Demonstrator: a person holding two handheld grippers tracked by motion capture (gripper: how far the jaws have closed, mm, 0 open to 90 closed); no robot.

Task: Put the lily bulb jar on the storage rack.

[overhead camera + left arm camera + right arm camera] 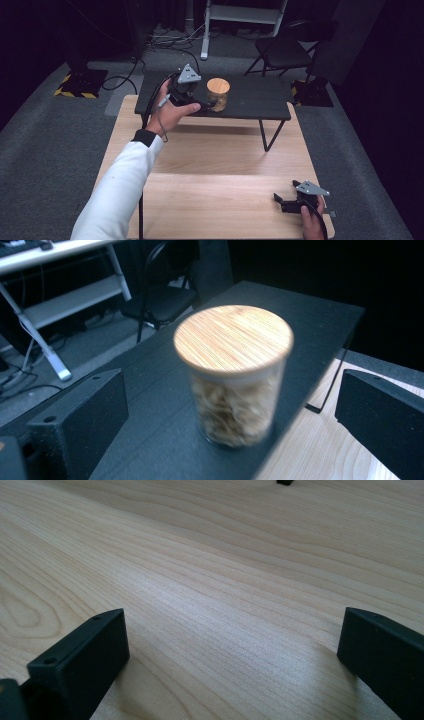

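The jar (pixel 233 405) looks clear glass with a matt, striped bamboo lid (pixel 233 337); the dark bench (pixel 165 405) is matt, the light bench (pixel 210 580) smooth grained wood.

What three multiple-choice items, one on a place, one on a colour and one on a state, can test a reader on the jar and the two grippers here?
1. Where does the jar stand?
A. on the black table
B. on the wooden table
C. on the floor

2. What colour is the jar's lid?
A. black
B. light wood
C. white

3. How does the left gripper stand to the jar?
A. shut on it
B. open, jaws apart from it
C. shut beside it

Answers:
1. A, as the jar rests on the dark top near its edge, beyond the wooden table.
2. B, as the lid shows pale wood grain in the left gripper view.
3. B, as that view shows bare gaps between both jaws and the glass.
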